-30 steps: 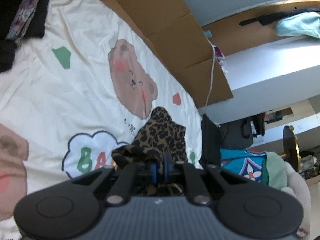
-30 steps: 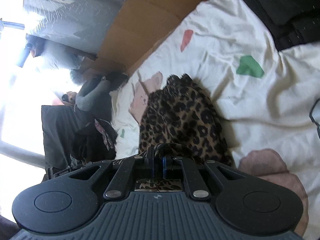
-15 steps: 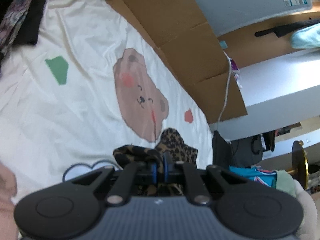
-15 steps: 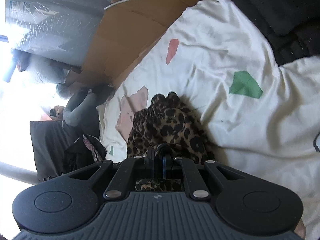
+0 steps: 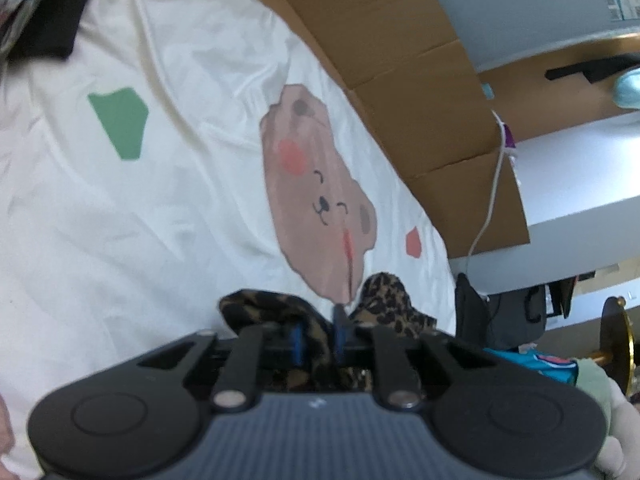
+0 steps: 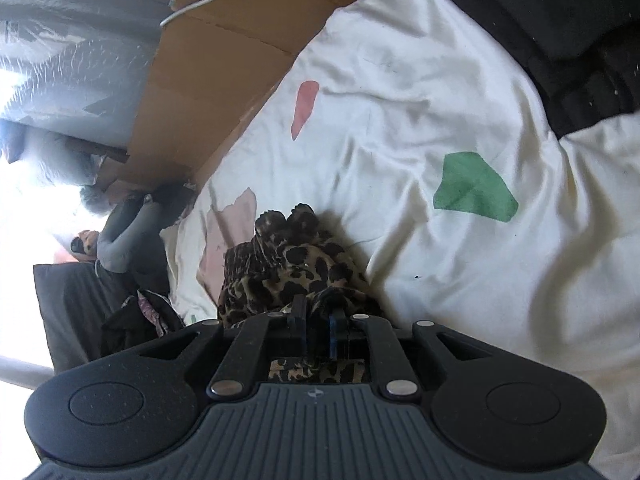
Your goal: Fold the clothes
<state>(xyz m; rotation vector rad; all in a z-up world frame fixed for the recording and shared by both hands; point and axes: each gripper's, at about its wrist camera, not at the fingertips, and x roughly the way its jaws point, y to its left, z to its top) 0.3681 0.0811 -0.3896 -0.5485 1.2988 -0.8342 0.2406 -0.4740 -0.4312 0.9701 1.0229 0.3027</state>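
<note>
Leopard-print garment [image 5: 312, 332] runs between both tools. Left tool [image 5: 318, 334] has just been opening, jaws now parted with fabric loose in the gap. Right tool [image 6: 318, 326] has also just been opening, cloth [image 6: 288, 264] bunched between its fingers; can't tell if the pads still press. Garment lies crumpled on the cream bedsheet [image 5: 180, 200], by the bear print [image 5: 320, 208], near the bed's cardboard-lined edge [image 5: 420, 100].
</note>
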